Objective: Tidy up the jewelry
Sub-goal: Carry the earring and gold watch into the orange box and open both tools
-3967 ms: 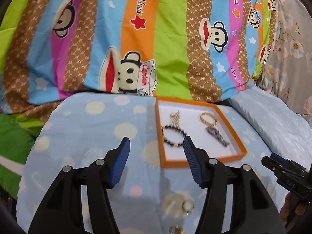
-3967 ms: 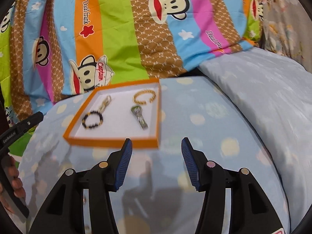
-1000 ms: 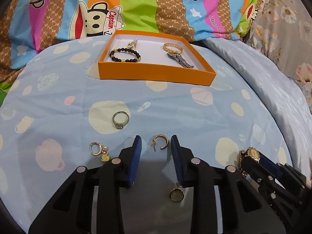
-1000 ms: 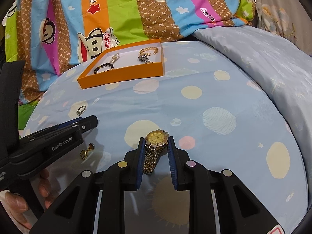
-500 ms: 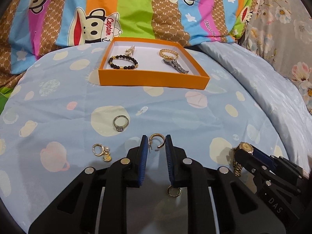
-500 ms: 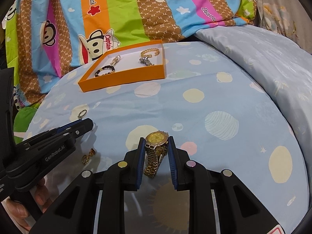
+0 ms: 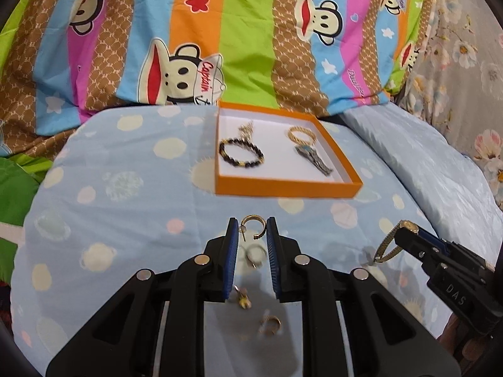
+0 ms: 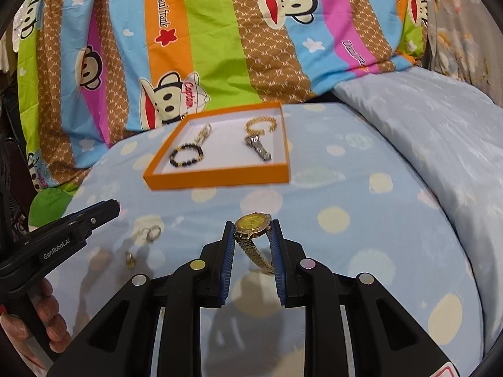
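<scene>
Left wrist view: the orange tray is seen at upper centre, nearer than a second ago. At mid-frame the left gripper is clamped narrowly on a gold hoop earring, now lifted. The right gripper grips a gold watch, likewise raised.
</scene>
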